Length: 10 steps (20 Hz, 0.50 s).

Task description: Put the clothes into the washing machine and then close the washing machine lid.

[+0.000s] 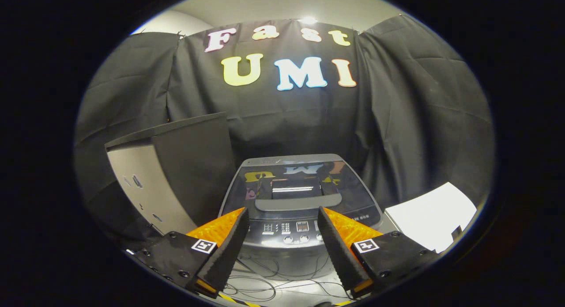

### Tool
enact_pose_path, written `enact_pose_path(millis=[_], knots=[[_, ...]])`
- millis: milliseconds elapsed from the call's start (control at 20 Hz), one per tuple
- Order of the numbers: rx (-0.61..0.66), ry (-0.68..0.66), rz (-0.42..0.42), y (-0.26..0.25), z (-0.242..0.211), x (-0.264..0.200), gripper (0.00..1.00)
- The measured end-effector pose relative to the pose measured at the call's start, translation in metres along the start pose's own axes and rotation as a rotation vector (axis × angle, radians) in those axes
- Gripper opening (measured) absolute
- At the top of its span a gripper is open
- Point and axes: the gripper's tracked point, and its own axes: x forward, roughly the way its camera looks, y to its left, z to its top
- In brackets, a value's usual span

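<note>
Currently my tool (282, 216) gapes empty; washing machine (300, 210) just ahead, lid (304, 183) closed, panel print unreadable.

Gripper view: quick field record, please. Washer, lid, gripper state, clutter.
washer: just beyond the fingers, control panel facing the camera
lid: down, glossy, handle at its near edge
hand-held gripper: open, fingers spread, holding nothing
clothes: none seen
grey cabinet: beside the washer, on the left finger's side
white sheet: on the right finger's side
cables: on the floor below the fingers
</note>
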Motion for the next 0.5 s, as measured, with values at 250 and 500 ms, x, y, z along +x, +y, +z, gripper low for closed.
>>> enact_pose_path(millis=[250,500], knots=[[0.000,-0.120,-0.023,0.004,0.010,-0.067,0.97],[0.003,-0.219,-0.017,0.016,0.013,-0.120,0.97]])
